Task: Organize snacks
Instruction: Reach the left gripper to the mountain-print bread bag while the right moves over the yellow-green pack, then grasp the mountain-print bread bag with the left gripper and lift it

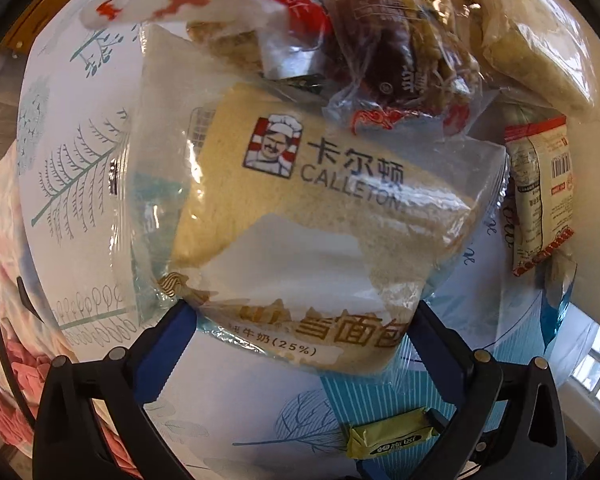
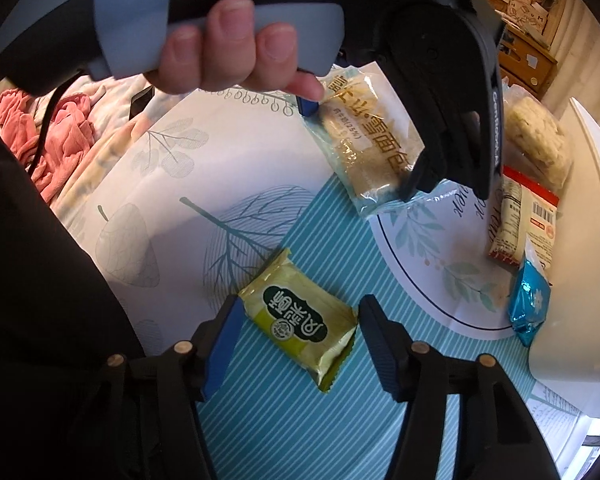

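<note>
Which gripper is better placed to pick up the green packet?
Right. The right gripper straddles the green packet, pads either side but not touching. The left gripper is wide open over the bread bag.
</note>
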Tool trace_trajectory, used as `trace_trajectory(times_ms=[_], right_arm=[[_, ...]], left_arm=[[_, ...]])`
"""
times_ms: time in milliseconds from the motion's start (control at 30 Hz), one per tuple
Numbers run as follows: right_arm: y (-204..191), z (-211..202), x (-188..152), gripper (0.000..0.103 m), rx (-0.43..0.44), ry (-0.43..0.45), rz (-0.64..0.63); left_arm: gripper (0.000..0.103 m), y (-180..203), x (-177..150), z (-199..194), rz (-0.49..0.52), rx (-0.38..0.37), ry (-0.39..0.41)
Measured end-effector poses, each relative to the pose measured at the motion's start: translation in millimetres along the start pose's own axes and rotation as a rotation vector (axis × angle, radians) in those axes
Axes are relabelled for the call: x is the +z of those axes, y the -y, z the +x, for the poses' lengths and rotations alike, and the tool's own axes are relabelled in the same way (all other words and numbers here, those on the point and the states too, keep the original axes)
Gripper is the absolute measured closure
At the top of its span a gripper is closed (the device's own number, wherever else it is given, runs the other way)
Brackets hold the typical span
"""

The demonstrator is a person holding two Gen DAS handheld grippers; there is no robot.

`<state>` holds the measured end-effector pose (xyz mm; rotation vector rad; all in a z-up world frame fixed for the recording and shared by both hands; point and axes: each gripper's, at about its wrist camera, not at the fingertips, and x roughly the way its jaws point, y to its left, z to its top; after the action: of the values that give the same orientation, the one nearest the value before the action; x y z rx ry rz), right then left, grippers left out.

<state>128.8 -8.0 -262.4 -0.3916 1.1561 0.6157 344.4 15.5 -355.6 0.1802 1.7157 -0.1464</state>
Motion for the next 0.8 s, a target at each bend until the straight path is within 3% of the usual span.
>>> trace_trajectory(times_ms=[133,233,333,533,700,800], right_arm=[[-5,2,1,0.048,-0.004,-0.002,0.0],[-4,4,2,0.048,-0.004,-0.005,0.002],[-5,5,4,0.049,-0.002,-0.015,0.008],[-1,4,7,0.05,-0.004,-0.04,0.043],[-1,4,7,0.05,-0.01,-0.071,0.094],[-1,1,3,0.05,-0.013,-0.081,0.125]], left_arm=[[0.0,0,-7,-2,0.006,0.0,0.042],[0.0,3,-19,-6,-0.012,0.0,0.158],[0.001,6,-30,-6,-0.002,0.003,0.223],[0.023,6,-47,-14,-0.013,-0.043,0.264],[0.051,-11,-75,-18,-0.038,-0.198,0.349],[0.064,-16,-89,-17,-0.029,-0.236,0.376]])
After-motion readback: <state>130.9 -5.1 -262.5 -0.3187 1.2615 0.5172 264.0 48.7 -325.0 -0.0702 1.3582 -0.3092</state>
